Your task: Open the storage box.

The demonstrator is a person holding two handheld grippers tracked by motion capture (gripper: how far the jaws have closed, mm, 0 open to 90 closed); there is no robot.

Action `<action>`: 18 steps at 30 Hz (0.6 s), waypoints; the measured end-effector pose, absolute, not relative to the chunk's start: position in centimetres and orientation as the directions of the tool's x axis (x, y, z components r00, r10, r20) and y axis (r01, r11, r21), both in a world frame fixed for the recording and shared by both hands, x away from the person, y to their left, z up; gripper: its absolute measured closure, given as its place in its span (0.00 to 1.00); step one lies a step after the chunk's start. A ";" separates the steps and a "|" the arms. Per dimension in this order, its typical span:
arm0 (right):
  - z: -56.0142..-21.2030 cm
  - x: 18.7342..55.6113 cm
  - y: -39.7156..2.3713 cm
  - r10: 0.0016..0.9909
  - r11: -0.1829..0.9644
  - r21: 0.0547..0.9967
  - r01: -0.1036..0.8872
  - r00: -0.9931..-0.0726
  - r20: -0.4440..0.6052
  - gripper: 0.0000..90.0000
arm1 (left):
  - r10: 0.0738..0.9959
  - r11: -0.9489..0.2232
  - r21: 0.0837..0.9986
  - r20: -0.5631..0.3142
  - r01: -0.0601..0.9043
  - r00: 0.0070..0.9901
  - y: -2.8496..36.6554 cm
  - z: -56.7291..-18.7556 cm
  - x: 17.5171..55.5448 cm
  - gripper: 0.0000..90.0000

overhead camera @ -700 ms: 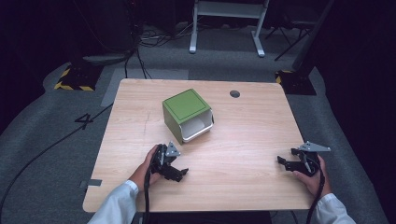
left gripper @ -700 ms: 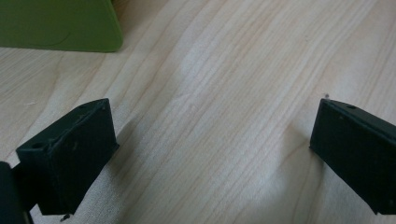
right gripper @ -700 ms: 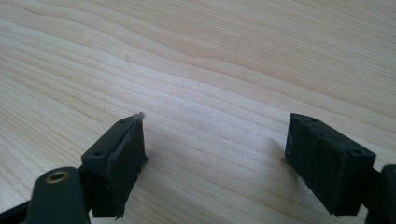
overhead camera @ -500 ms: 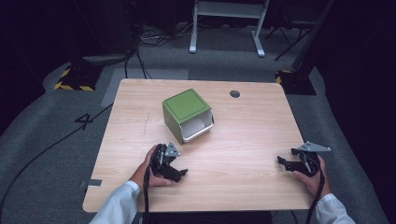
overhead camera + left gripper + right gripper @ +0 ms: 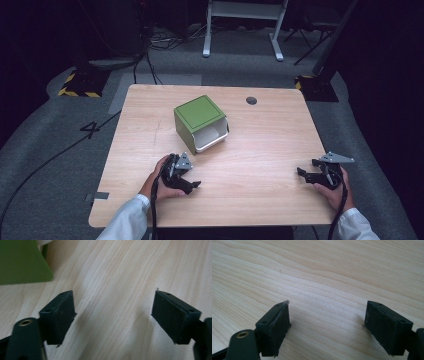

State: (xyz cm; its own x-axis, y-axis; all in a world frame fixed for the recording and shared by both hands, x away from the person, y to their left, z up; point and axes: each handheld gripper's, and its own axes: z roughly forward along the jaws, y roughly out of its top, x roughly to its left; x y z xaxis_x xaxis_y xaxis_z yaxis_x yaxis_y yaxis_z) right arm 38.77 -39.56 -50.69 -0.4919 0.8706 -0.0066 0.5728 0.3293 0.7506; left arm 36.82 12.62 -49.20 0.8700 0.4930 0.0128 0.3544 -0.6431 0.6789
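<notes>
Green box (image 5: 200,122) corner beside left hand-held gripper (image 5: 112,312)

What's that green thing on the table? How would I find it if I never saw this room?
Look at the pale wooden table. Near its middle, closer to the far edge, sits a green box with a white drawer-like insert poking out of its front. It is the one coloured object there; the dark round hole beside it is flat, and both black grippers stay near the person.
</notes>
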 end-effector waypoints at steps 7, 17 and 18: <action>-50.7 38.8 -39.6 0.871 0.329 0.751 0.573 -0.492 -0.006 0.23 | 0.468 -0.645 0.701 0.048 0.304 0.883 12.4 -47.8 36.4 0.21; -50.7 38.8 -39.6 0.871 0.329 0.751 0.573 -0.492 -0.006 0.23 | 0.478 -0.620 0.739 0.091 0.262 0.874 11.5 -45.8 36.5 0.23; -50.7 38.8 -39.6 0.871 0.329 0.751 0.573 -0.492 -0.006 0.23 | 0.483 -0.618 0.742 0.099 0.259 0.870 11.3 -45.6 36.5 0.23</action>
State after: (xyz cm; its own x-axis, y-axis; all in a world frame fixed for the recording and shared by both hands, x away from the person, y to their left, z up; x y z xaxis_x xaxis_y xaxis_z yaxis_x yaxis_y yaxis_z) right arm 38.77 -39.56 -50.69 -0.4920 0.8706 -0.0064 0.5729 0.3293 0.7506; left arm 36.53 11.31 -45.60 0.8700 0.4831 0.0986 0.2589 -0.6179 0.7424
